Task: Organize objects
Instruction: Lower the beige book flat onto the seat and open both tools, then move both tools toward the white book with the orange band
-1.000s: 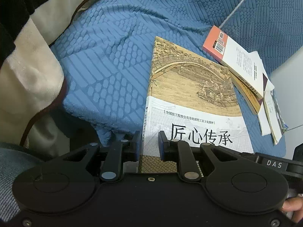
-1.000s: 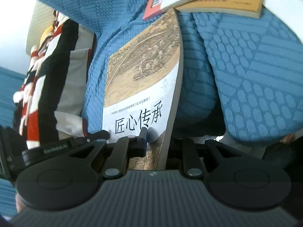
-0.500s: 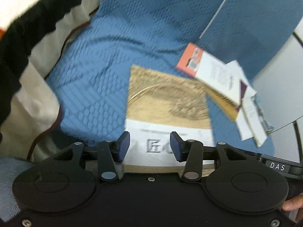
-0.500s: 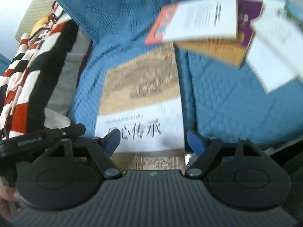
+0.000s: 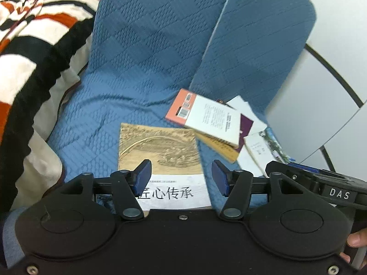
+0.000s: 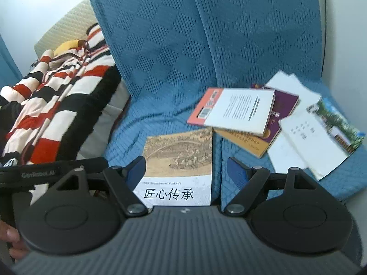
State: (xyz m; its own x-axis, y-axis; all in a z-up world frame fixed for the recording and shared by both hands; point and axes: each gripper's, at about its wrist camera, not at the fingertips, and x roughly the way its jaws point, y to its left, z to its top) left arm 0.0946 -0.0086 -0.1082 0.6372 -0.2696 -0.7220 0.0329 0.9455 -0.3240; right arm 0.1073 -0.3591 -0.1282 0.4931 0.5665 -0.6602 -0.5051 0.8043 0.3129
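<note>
Both grippers' fingers (image 5: 144, 174) (image 6: 135, 171) apart, empty.

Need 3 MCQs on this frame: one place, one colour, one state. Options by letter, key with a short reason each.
1. Where does the book with the bridge painting lie?
A. on the blue sofa seat, apart from the book pile
B. on top of the pile
C. on the striped blanket

2. What colour is the spine edge of the pile's top book?
A. green
B. orange-red
C. black

3. How does the right hand-held gripper stand?
A. shut on the book
B. shut, empty
C. open, holding nothing

Key: 1 A, blue cover shows between it and the pile. 2 B, the barcode strip is orange-red. 3 C, its pads stand wide apart above the lying book.
</note>
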